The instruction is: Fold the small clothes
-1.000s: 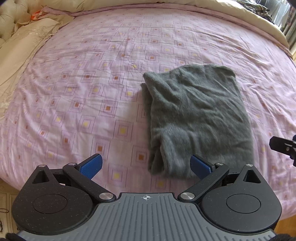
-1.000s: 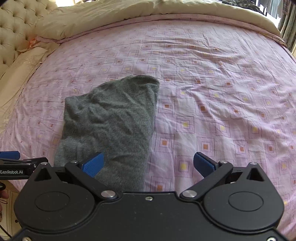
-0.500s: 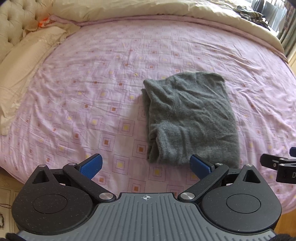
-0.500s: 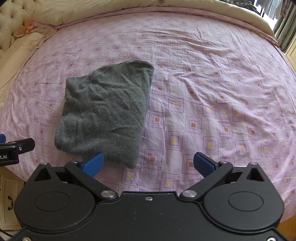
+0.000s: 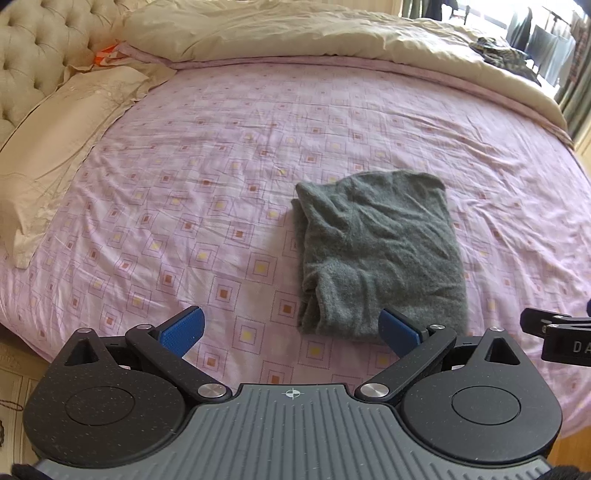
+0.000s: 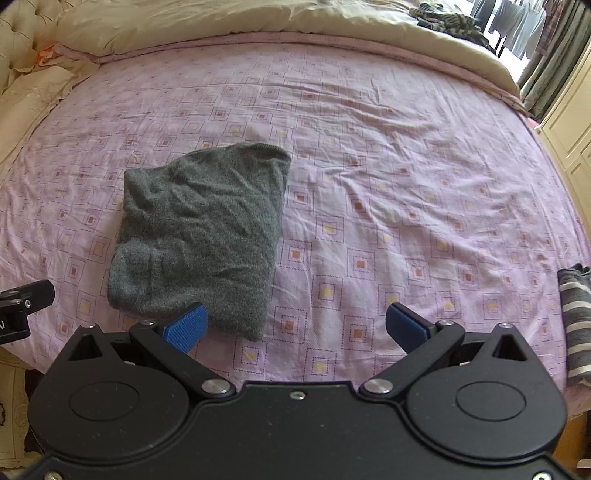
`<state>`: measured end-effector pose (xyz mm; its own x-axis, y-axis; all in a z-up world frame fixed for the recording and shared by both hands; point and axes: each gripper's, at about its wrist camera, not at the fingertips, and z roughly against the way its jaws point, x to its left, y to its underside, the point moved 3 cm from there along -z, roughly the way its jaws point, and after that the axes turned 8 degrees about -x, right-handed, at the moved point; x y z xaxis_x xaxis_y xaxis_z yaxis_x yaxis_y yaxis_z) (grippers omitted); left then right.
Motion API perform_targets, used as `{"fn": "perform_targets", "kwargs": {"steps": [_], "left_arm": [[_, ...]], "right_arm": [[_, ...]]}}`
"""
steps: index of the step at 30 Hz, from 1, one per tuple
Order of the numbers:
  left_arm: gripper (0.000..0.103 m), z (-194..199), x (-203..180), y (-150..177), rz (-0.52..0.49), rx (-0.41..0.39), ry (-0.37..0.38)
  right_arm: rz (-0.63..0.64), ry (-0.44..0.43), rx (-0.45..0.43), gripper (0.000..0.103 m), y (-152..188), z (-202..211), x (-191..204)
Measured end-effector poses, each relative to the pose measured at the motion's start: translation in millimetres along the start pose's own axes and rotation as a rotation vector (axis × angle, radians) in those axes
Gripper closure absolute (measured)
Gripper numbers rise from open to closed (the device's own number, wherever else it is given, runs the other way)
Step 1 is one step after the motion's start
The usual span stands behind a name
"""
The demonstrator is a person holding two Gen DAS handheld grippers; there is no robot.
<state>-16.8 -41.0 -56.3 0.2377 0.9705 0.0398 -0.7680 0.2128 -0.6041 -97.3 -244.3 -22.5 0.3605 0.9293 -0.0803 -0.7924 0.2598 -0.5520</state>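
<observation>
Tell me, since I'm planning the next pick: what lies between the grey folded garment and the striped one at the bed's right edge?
Only bare pink bedsheet separates the grey garment from the striped one, per the right wrist view.

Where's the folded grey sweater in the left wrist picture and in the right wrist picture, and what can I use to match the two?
Left wrist view: the grey sweater lies right of centre, just beyond the open left gripper.
Right wrist view: the grey sweater lies left of centre, beyond the left finger of the open right gripper.
Shared landmark: the beige duvet bunched along the far edge of the pink patterned sheet.
</observation>
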Motion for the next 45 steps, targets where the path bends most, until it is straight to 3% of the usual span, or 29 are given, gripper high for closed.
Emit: {"fn": "perform_targets", "kwargs": {"steps": [8,17,45], "left_arm": [[0.001,3.7,4.0,-0.7,0.021,0.004,0.007],[0.001,4.1,4.7,-1.2,0.015,0.004,-0.001],[0.002,-10.1,3.1,10.7,0.005,0.111,0.002]], "right_arm": [[0.019,0.03,0.047,0.001,-0.4,2.1,6.1],[-0.072,-0.051,0.106,0.001,2.2,0.3,3.6],[-0.051,-0.062,0.136,0.001,0.2,-6.6,2.7]]}}
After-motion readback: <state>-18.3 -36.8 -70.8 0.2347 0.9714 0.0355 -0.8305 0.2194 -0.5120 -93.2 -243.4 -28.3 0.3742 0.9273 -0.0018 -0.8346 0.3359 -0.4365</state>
